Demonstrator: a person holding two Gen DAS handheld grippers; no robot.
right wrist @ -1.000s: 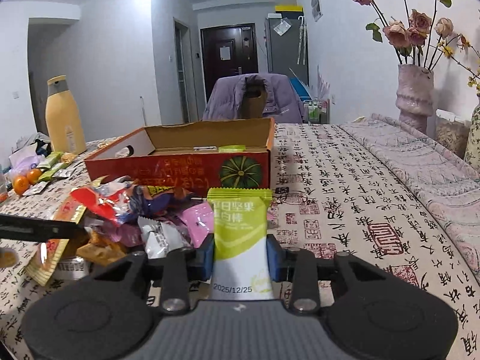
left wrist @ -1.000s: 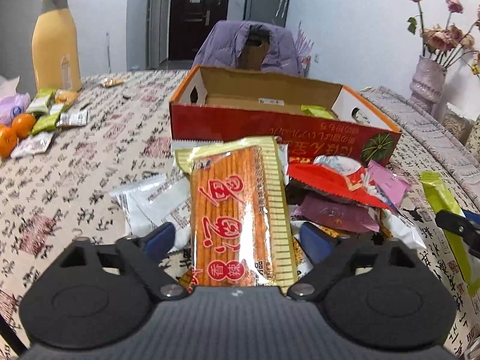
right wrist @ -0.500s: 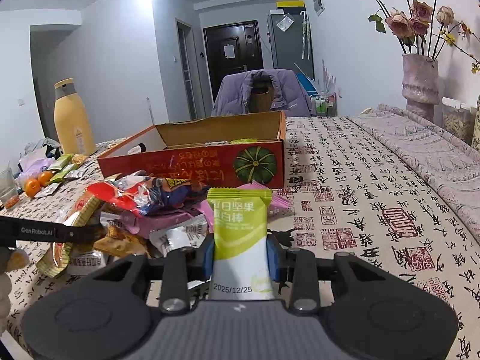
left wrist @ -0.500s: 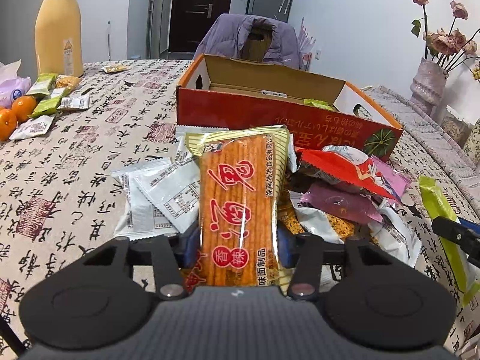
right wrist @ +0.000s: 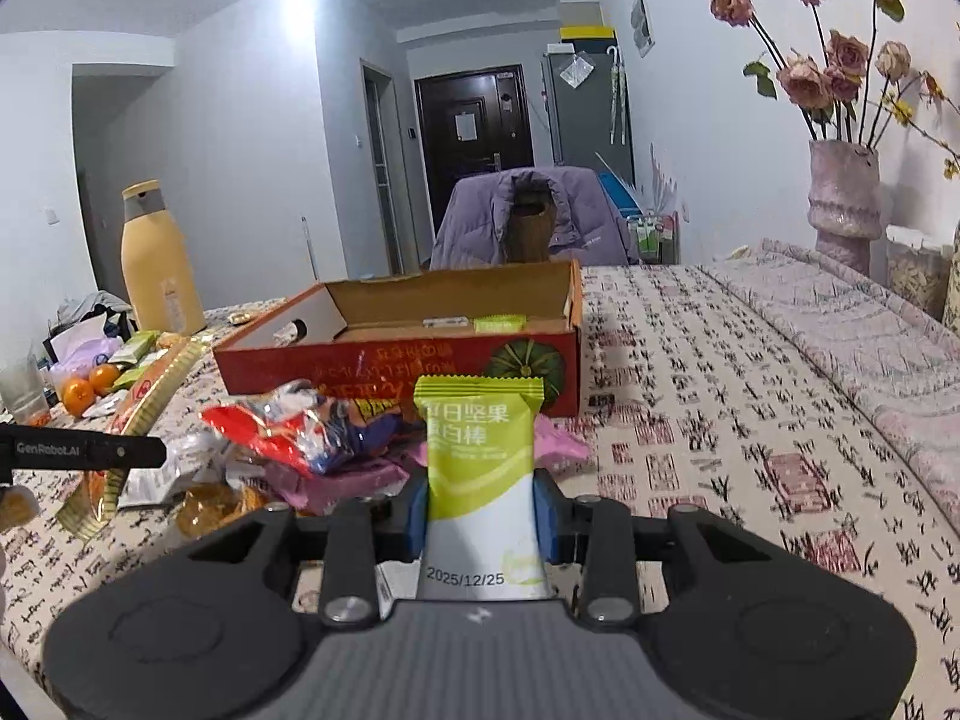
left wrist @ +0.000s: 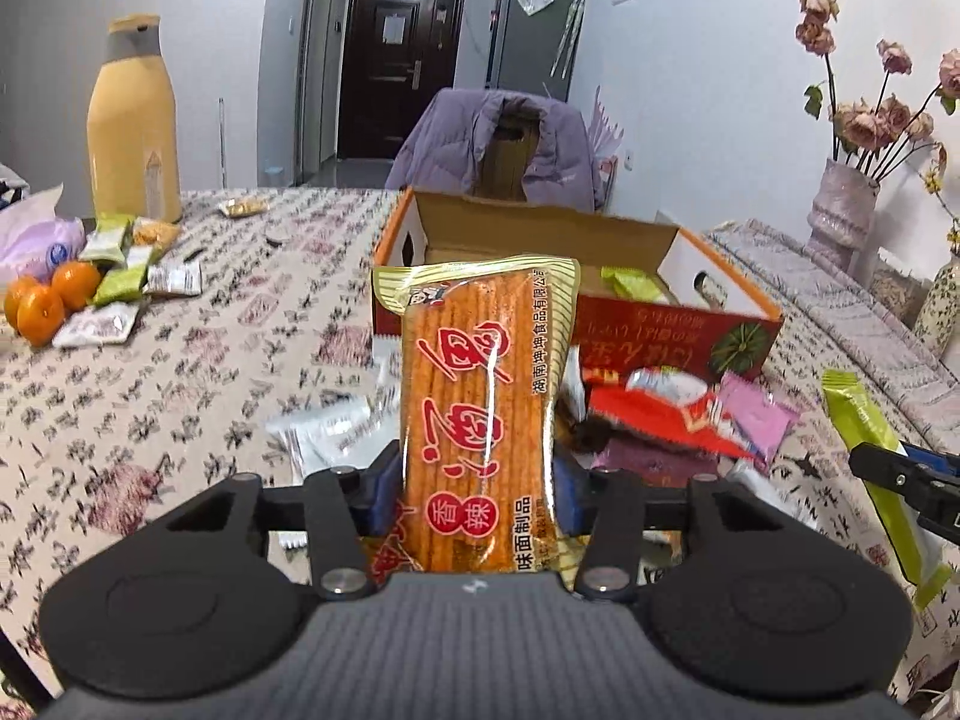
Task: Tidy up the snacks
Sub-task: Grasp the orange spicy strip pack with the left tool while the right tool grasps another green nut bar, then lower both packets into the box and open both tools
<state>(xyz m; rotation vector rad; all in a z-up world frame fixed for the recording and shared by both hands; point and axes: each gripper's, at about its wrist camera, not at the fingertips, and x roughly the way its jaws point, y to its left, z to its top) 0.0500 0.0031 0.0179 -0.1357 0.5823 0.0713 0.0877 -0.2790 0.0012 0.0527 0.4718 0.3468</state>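
My left gripper (left wrist: 477, 489) is shut on a long orange spicy-strip packet (left wrist: 480, 402) and holds it upright above the snack pile (left wrist: 660, 414). My right gripper (right wrist: 480, 507) is shut on a green and white nut bar (right wrist: 477, 462), held above the table. The open red cardboard box (left wrist: 654, 330) stands behind the pile; it also shows in the right wrist view (right wrist: 396, 360) with a green packet (right wrist: 498, 324) inside. The orange packet shows edge-on at the left of the right wrist view (right wrist: 141, 414). The green bar shows at the right of the left wrist view (left wrist: 870, 450).
A yellow bottle (left wrist: 133, 126), oranges (left wrist: 51, 297) and several small packets (left wrist: 126, 276) sit at the far left. A vase of dried roses (right wrist: 843, 204) stands at the right. A chair with a purple jacket (left wrist: 498, 144) is behind the table.
My left gripper closed on the orange packet and lifted it up off the pile. My right gripper rose a little with the green bar.
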